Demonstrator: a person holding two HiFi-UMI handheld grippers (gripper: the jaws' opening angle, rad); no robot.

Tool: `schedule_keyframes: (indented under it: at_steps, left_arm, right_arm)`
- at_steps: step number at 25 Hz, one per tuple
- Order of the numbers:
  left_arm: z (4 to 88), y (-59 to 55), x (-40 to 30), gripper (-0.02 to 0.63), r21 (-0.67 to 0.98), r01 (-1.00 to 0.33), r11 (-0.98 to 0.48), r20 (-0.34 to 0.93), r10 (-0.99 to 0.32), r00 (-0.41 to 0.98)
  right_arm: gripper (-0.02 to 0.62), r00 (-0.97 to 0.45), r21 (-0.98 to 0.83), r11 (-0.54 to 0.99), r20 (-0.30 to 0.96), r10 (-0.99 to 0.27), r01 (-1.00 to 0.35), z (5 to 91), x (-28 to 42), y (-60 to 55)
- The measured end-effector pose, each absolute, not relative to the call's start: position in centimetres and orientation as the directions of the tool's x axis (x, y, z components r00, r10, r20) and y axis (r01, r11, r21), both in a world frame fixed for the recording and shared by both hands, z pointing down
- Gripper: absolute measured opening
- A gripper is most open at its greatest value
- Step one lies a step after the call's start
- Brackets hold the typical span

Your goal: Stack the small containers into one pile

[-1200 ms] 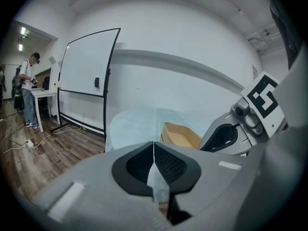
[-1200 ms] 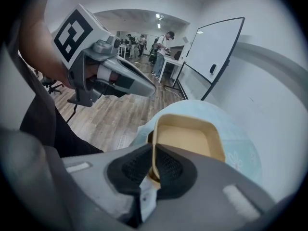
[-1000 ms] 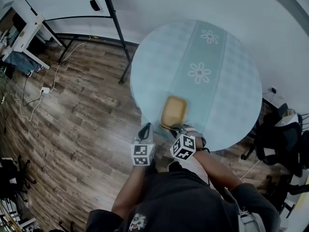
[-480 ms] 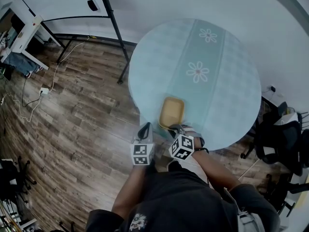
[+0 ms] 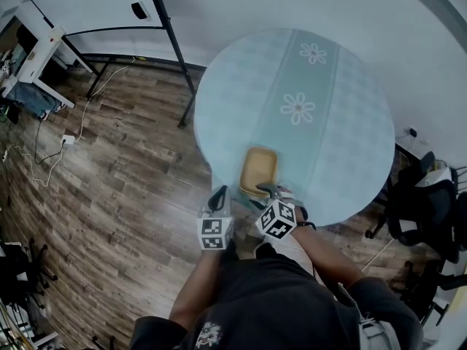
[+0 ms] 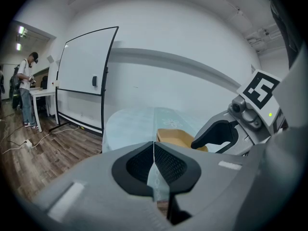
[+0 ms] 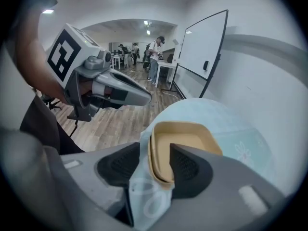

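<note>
Tan containers, nested as one pile, are sitting at the near edge of the round table. Right gripper is straddling the pile's near rim; its jaws have just been opening and are standing released, with the rim between them. Left gripper is hanging beside the table edge, jaws clenched together on nothing.

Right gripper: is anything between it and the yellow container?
Nothing visible. The right gripper straddles the near rim of the container at the table edge; its jaws have just been opening, pads apparently clear of it. The left gripper hangs off to the side, shut.
</note>
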State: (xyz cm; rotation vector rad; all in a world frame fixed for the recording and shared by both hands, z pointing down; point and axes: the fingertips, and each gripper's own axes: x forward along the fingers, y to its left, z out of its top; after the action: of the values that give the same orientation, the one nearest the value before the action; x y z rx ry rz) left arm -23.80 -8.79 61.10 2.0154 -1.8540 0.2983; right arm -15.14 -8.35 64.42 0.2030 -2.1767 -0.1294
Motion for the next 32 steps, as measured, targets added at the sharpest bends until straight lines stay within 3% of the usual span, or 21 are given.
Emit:
schedule_keyframes:
  at_steps: [7, 12, 18, 20, 22, 32]
  left_arm:
    - [60.8, -9.2, -23.6, 0.006, 0.134, -0.989, -0.068, 0.408, -0.905, 0.118]
    - [60.2, -9.3, -23.0, 0.006, 0.124, -0.988, -0.089, 0.401, -0.906, 0.132]
    - [58.9, -9.5, -21.9, 0.006, 0.109, -0.986, -0.125, 0.386, -0.909, 0.158]
    - [58.2, -9.7, -21.5, 0.006, 0.101, -0.985, -0.139, 0.376, -0.911, 0.167]
    - [57.4, -10.0, -21.2, 0.006, 0.097, -0.984, -0.152, 0.362, -0.915, 0.177]
    - [50.4, -12.5, -20.3, 0.006, 0.052, -0.981, -0.189, 0.234, -0.952, 0.196]
  right_arm:
    - [0.195, -0.600, 0.176, 0.970, 0.763, -0.243, -0.169, 63.1, -14.8, -9.3]
    - [0.193, -0.650, 0.128, 0.948, 0.701, -0.294, -0.291, 61.1, -14.4, -10.6]
    - [0.130, -0.691, 0.091, 0.893, 0.600, -0.403, -0.442, 57.6, -13.1, -12.8]
    - [0.086, -0.697, 0.084, 0.872, 0.566, -0.440, -0.481, 56.3, -12.6, -13.4]
    - [0.002, -0.699, 0.076, 0.849, 0.532, -0.478, -0.523, 54.9, -12.2, -14.0]
    - [0.001, -0.676, 0.096, 0.743, 0.349, -0.649, -0.663, 48.2, -9.2, -16.2]
